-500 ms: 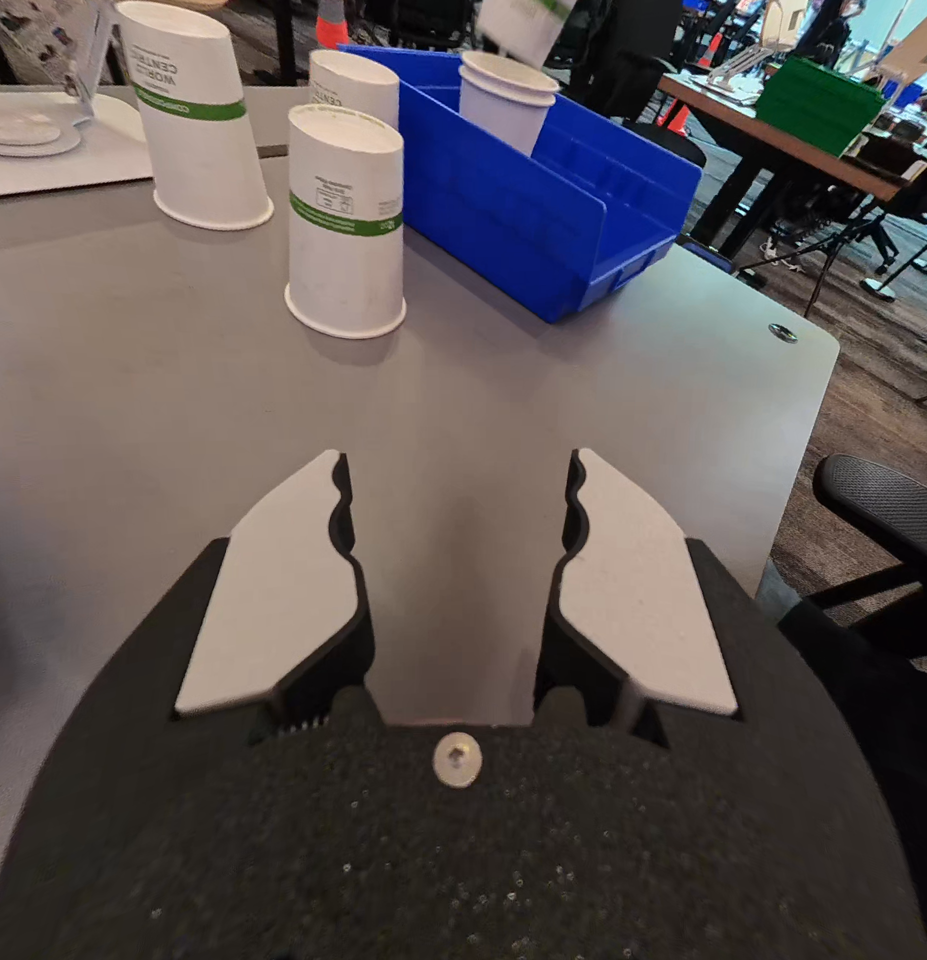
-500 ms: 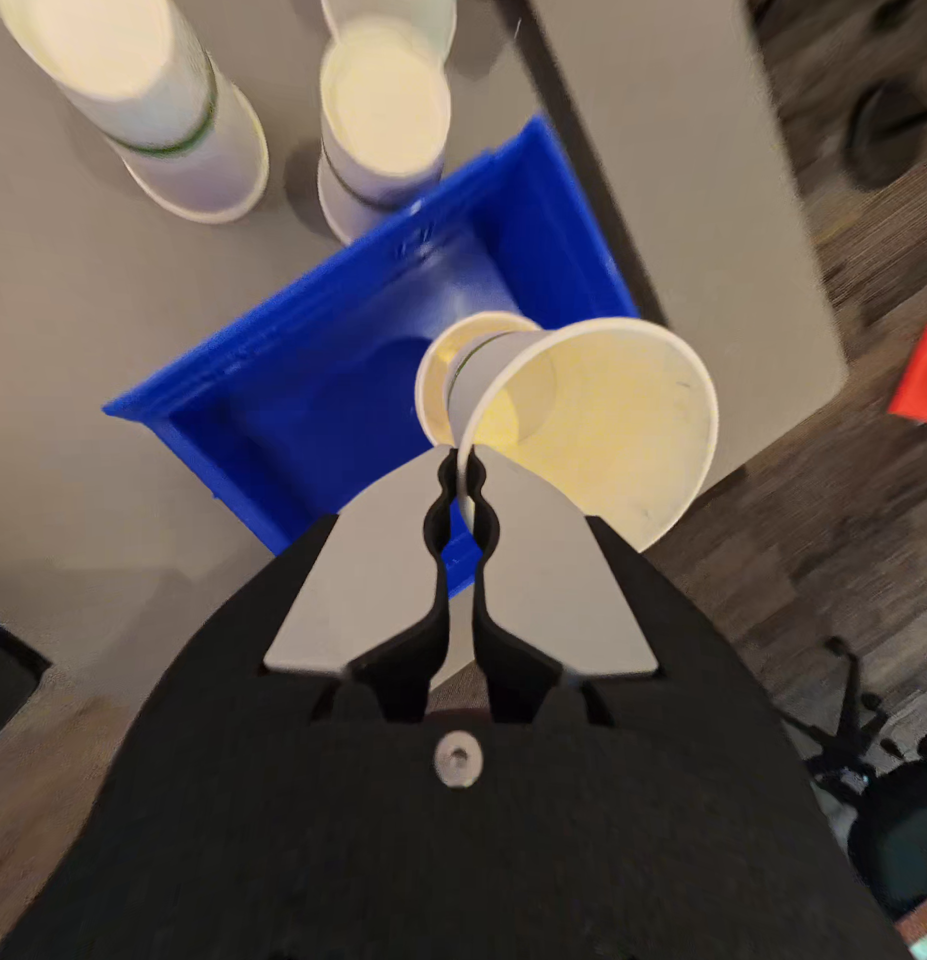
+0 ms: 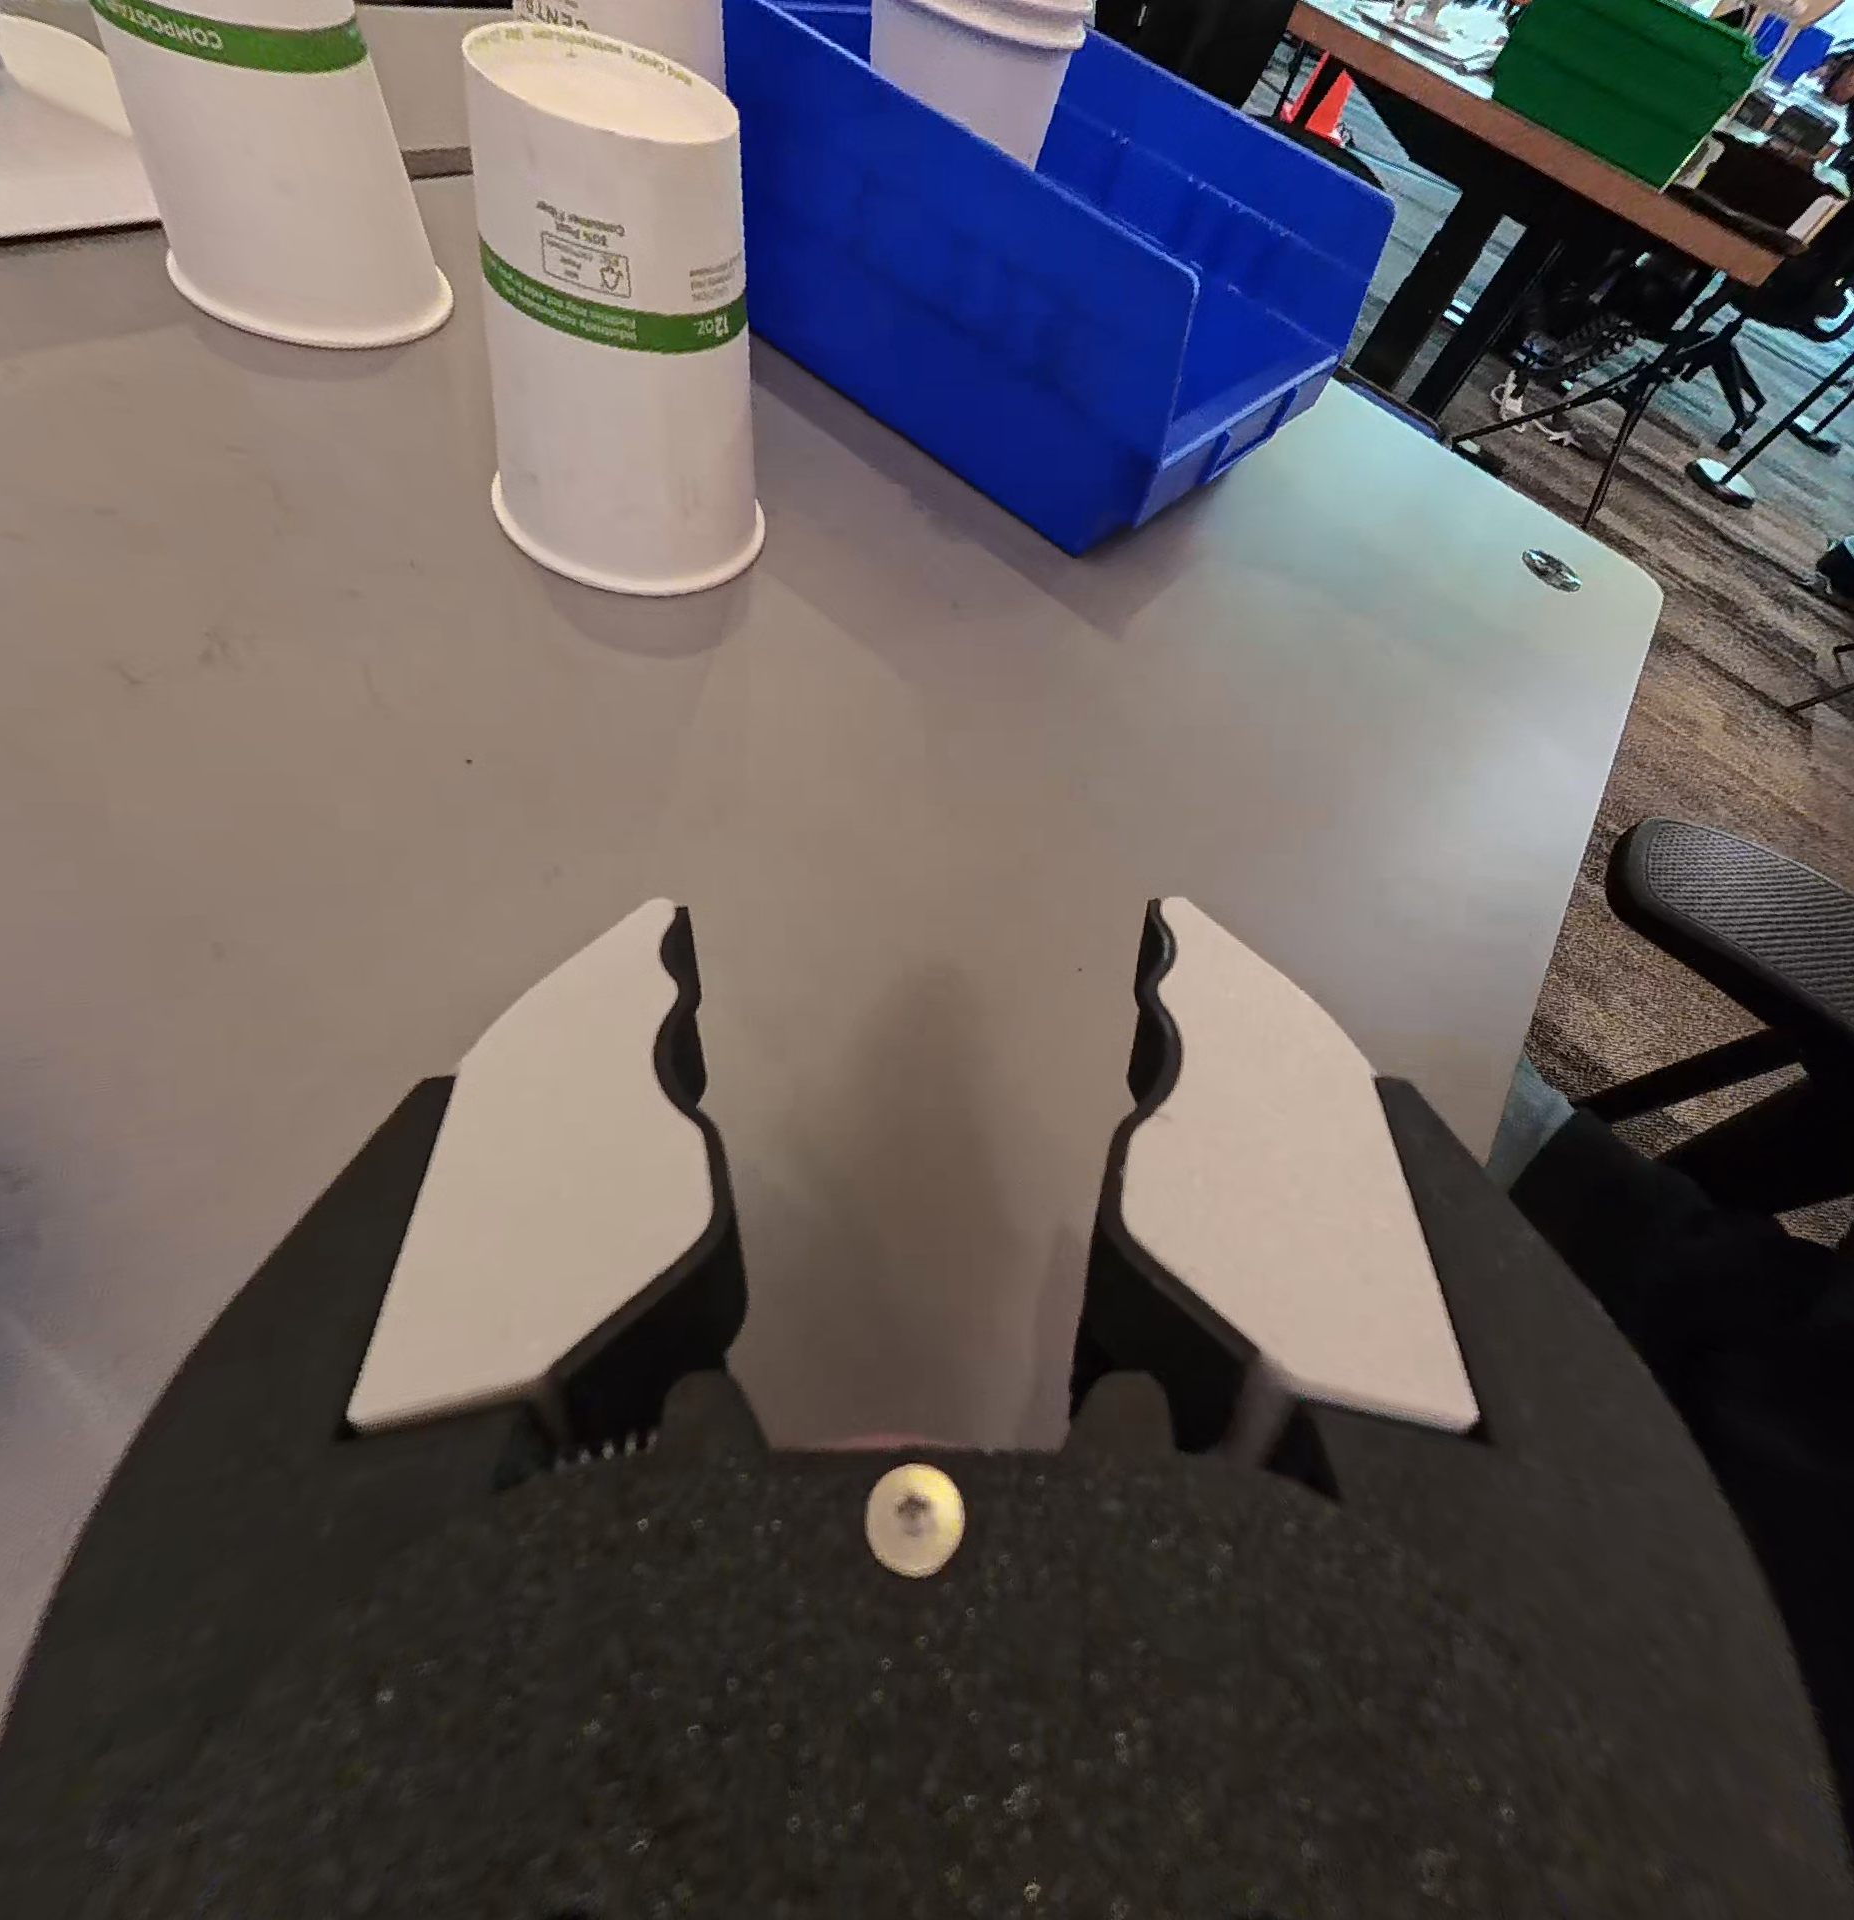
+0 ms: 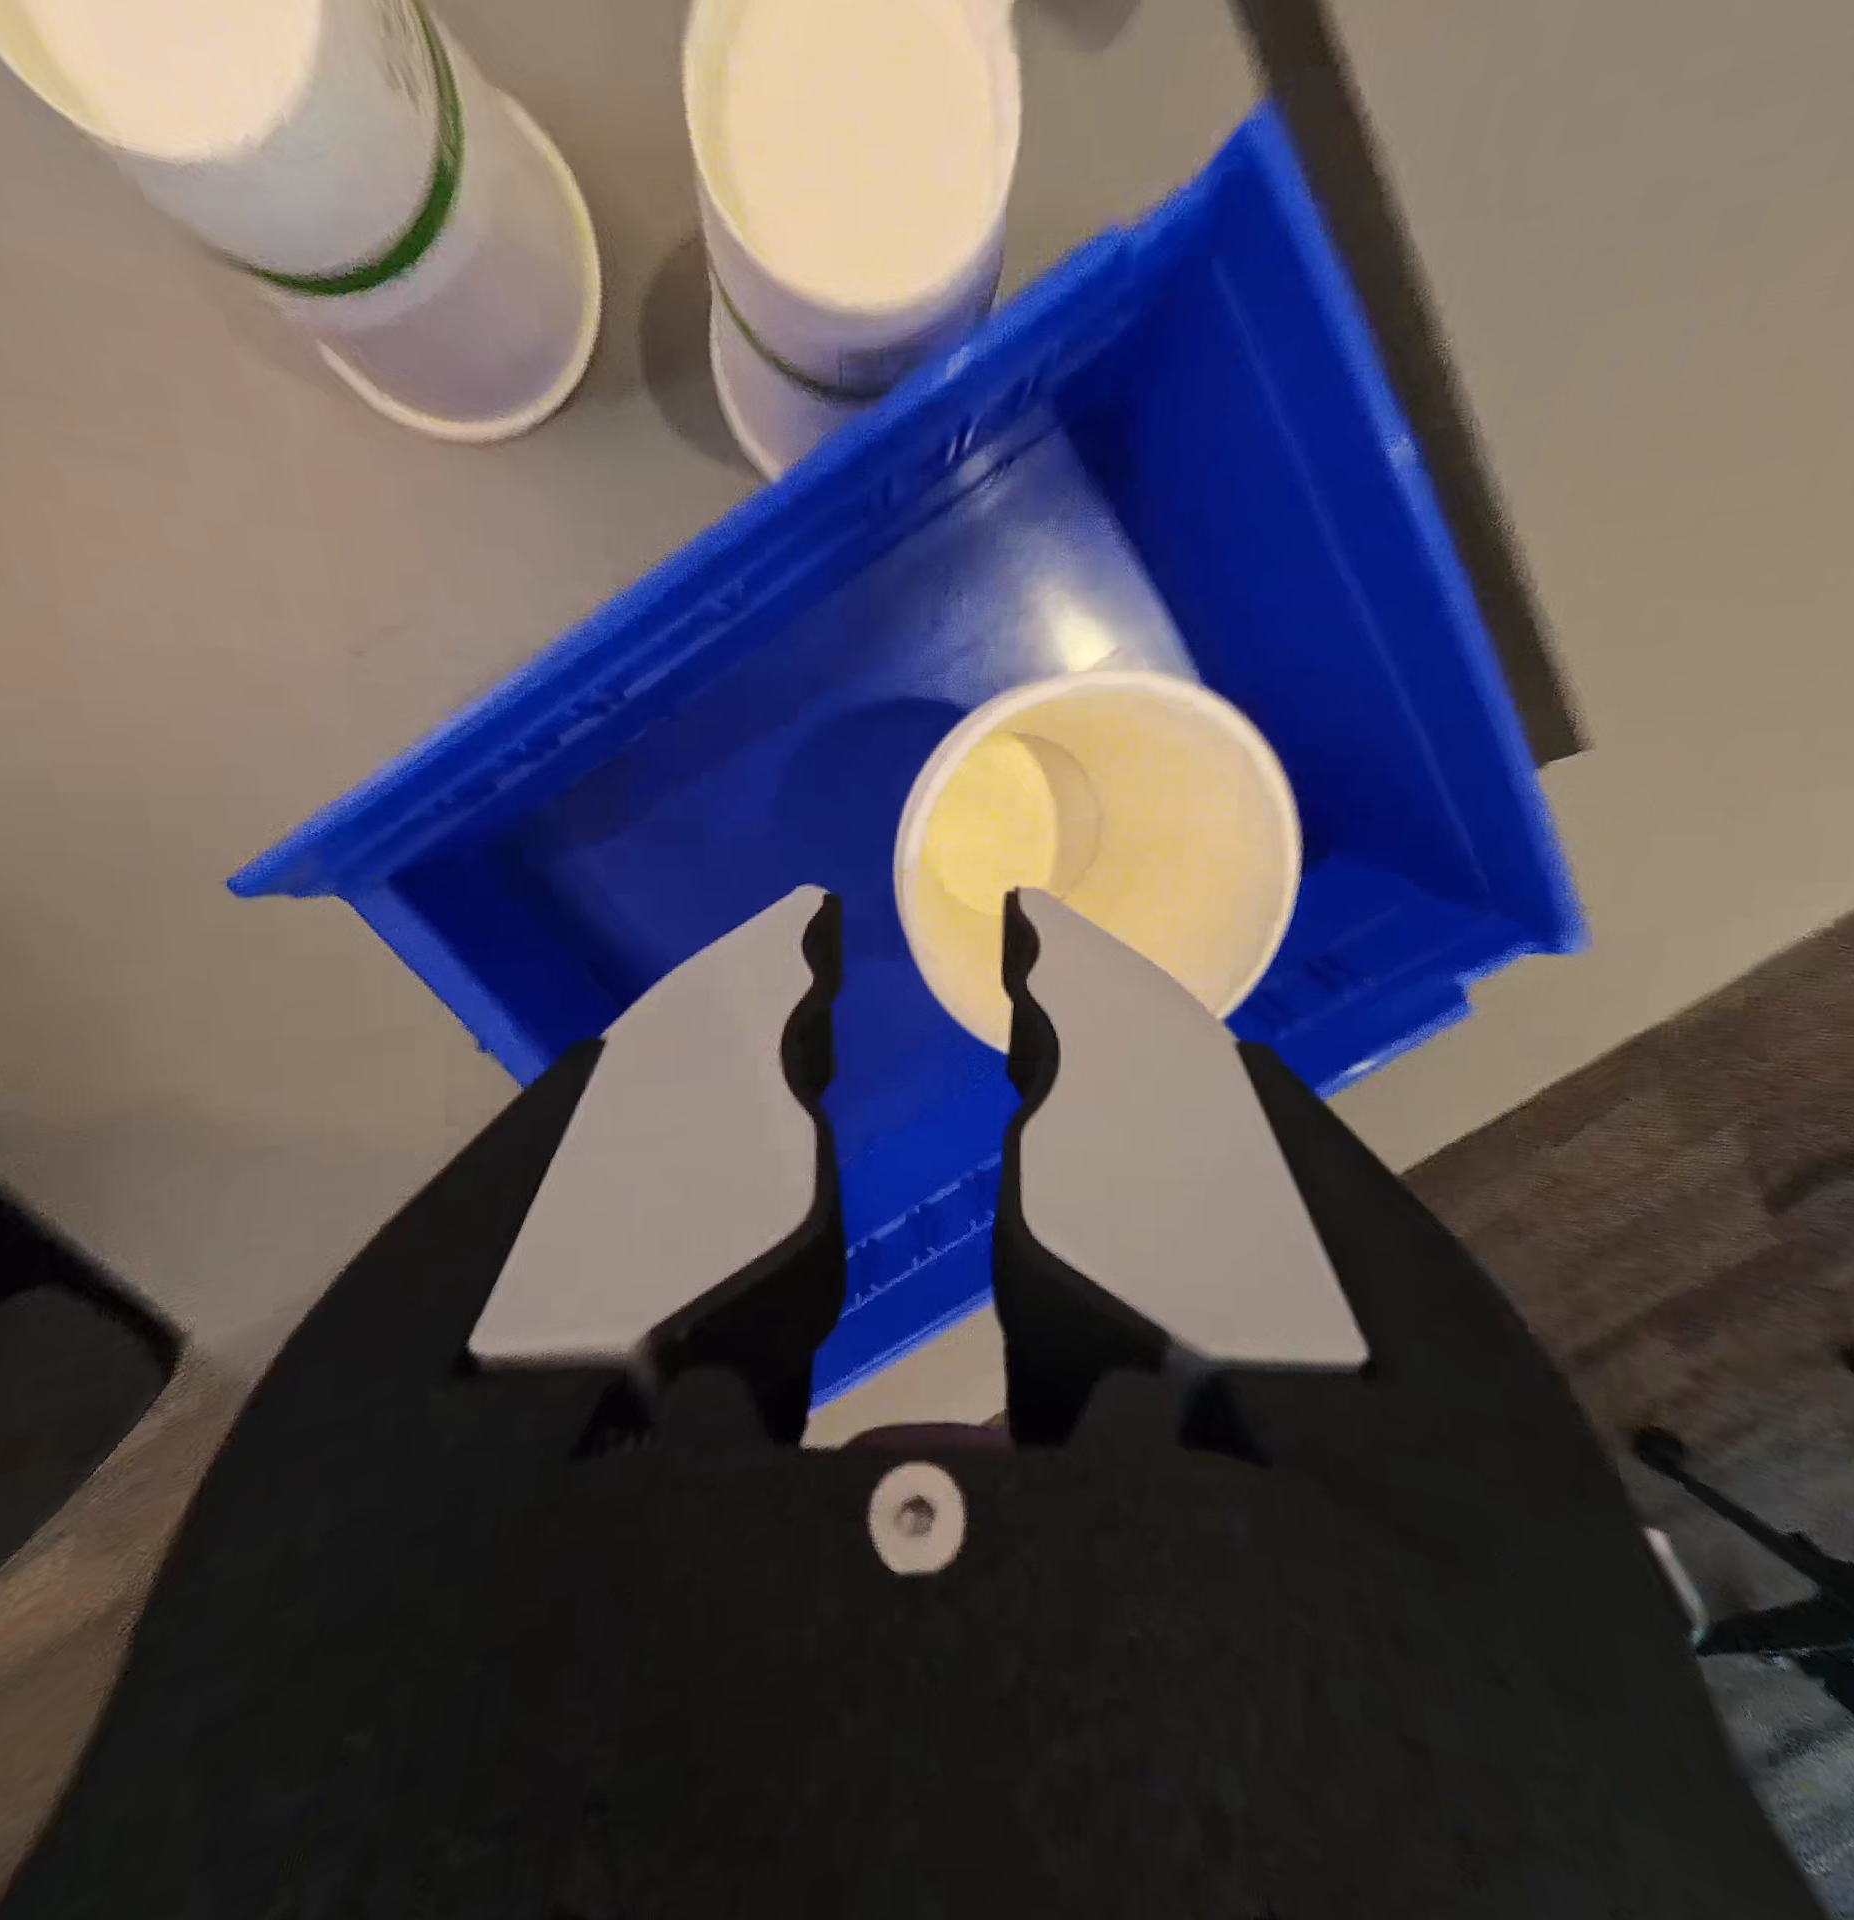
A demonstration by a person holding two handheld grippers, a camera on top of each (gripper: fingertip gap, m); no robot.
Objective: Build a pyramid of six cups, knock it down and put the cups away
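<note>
Cups of white paper with a green band stand upside down on the grey table [image 3: 279,727]: at the far left one inverted cup [image 3: 268,177], to its right a second inverted cup [image 3: 622,343] just beside the blue plastic bin [image 3: 1006,343], and a third [image 3: 642,31] behind it, cut off by the frame edge. Inside the bin an upright stack of white paper cups [image 4: 1099,831] stands mouth up near one end wall. The left gripper [image 3: 918,914] hovers low over bare table, well short of the cups, its fingers spread wide and empty. The right gripper [image 4: 918,904] hangs above the bin looking down, its fingers parted narrowly with nothing between them, one fingertip overlapping the stack's rim in view. Farther right are a black mesh chair [image 3: 1754,935] and a green crate [image 3: 1619,73].
</note>
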